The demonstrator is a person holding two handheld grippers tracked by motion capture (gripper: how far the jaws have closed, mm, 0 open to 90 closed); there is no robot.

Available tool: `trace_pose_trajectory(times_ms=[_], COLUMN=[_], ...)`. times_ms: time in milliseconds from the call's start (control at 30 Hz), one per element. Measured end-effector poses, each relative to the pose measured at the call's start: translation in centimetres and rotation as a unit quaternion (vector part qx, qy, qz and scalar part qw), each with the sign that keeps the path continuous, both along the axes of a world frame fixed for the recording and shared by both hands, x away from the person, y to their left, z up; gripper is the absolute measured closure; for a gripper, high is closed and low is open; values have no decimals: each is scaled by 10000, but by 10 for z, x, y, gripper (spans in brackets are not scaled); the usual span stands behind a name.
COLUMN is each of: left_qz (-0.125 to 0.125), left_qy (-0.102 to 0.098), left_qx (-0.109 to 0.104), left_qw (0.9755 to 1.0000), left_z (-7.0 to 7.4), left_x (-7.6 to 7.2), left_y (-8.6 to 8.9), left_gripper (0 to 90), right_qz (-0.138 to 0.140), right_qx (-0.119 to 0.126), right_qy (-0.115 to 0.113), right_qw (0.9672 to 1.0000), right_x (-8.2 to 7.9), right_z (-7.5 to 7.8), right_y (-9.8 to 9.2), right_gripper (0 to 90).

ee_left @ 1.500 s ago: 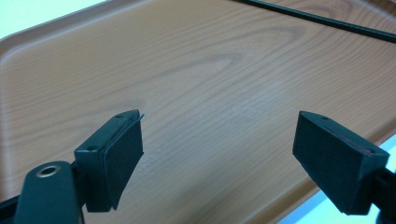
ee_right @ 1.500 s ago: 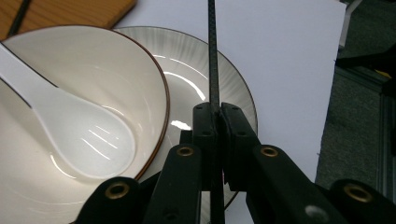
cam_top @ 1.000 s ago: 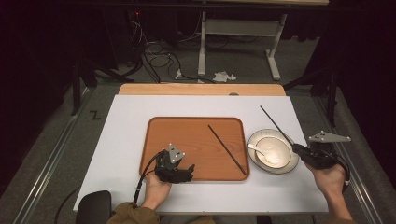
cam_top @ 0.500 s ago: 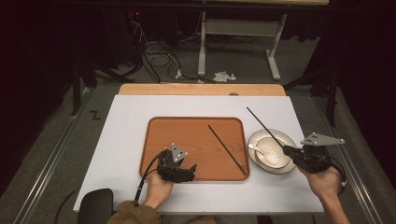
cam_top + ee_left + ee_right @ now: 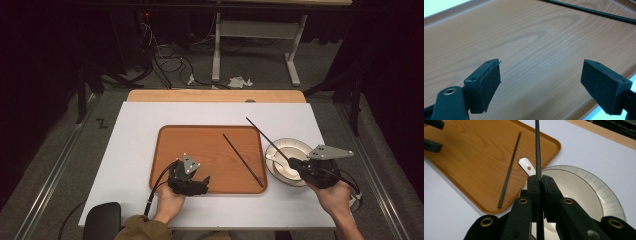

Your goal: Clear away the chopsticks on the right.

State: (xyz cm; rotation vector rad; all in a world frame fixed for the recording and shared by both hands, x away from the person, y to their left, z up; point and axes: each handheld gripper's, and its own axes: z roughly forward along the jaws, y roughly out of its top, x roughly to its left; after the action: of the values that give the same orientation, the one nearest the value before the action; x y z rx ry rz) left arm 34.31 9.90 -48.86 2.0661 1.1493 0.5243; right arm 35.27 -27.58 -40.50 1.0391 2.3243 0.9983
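Chopstick [image 5: 266,139]: in the high view it sits clamped in the right gripper [image 5: 295,162] at right of centre, slanting up and left from the jaws over the plate [image 5: 300,148] toward the tray's [image 5: 170,150] right edge. It seems gripped near one end so the long free part can be swung over the tray, probably to join its mate [image 5: 243,160], which lies diagonally on the tray's right half. The left gripper [image 5: 202,182] rests at the tray's lower edge, perhaps steadying it or waiting its turn. A white spoon [image 5: 272,159] lies on the plate.

In the left gripper view the two jaws stand wide apart at the bottom of the frame with nothing between them, just bare tray wood [image 5: 529,45]; the lying chopstick [image 5: 594,11] crosses the upper right corner.

In the right gripper view the jaws are pressed tight on the held chopstick [image 5: 538,150], which runs straight up the middle of the frame. The other chopstick [image 5: 509,172] lies left of centre on the tray [image 5: 469,152], the spoon handle [image 5: 527,166] pokes out over the plate's rim [image 5: 599,187].

Count: two chopsticks, one tray, one plate, one spoon, two grippers.
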Motion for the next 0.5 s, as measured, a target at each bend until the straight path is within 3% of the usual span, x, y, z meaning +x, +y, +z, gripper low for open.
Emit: trace_pose_trajectory(times_ms=[200,500], left_qz=[50,85], left_qy=[-30,-74], left_qx=[-29,-81], left_qw=[10000,9999], left_z=[1,3], left_x=[0,-1], left_y=[2,4], left_gripper=[165,164], right_qz=[101,332], right_qx=[176,16], right_qy=[78,166], right_qw=[9998,9993], right_x=[-2,-3], right_z=[0,-8], right_y=[12,42], right_gripper=[864,863])
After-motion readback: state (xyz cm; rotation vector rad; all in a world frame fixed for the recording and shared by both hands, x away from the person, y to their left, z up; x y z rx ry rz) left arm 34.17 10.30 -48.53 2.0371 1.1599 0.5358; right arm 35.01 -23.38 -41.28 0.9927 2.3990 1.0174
